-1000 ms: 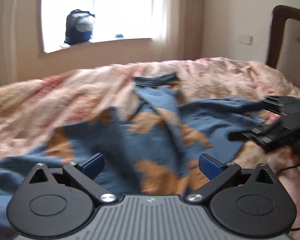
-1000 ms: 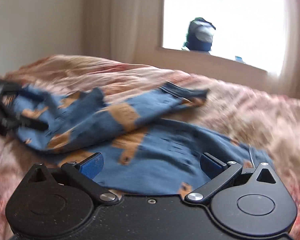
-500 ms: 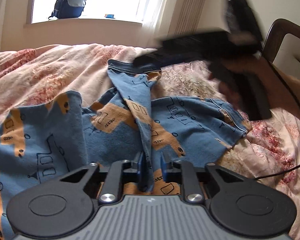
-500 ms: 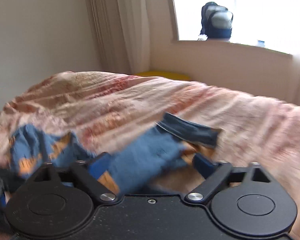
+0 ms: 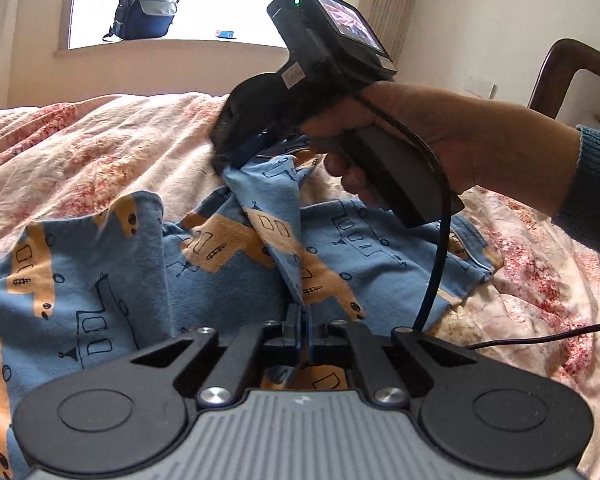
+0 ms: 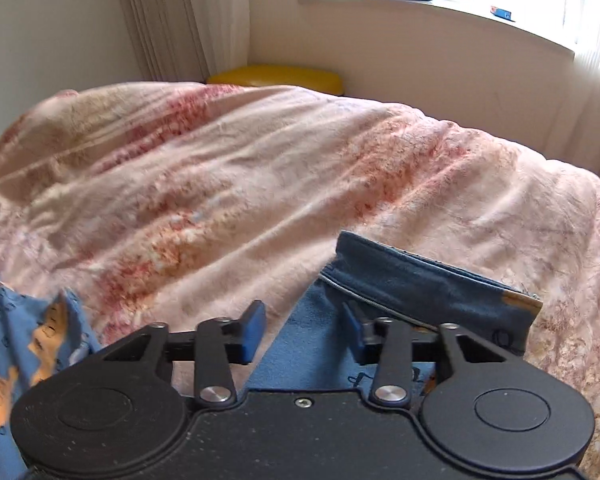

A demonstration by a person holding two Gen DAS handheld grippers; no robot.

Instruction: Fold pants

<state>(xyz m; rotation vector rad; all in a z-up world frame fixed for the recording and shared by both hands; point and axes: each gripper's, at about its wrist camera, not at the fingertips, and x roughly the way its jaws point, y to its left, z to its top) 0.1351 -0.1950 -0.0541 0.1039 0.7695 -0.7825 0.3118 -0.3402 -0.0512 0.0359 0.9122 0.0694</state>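
The pants (image 5: pixel 236 256), blue with orange printed vehicles, lie spread on the pink floral bedspread (image 5: pixel 84 148). One raised ridge of cloth runs lengthwise from the left gripper (image 5: pixel 302 326) straight ahead to the right gripper (image 5: pixel 244 152); this ridge is the long axis on which the next move depends. The left gripper's fingers are together, clamped on the near end of that ridge, with cloth showing on both sides of the pads. The right gripper, held in a hand (image 5: pixel 440 140), sits at the far end of the ridge, beside the dark waistband (image 6: pixel 428 280). Its jaws have just been closing; in the right wrist view the fingers (image 6: pixel 252 330) stand partly apart, with blue cloth lying between them and the waistband just ahead of the right-hand pad. The pads are not seen pressing on the cloth. Judgement: once the right gripper clamps, both ends of the ridge are secured and the fold line can be drawn taut.
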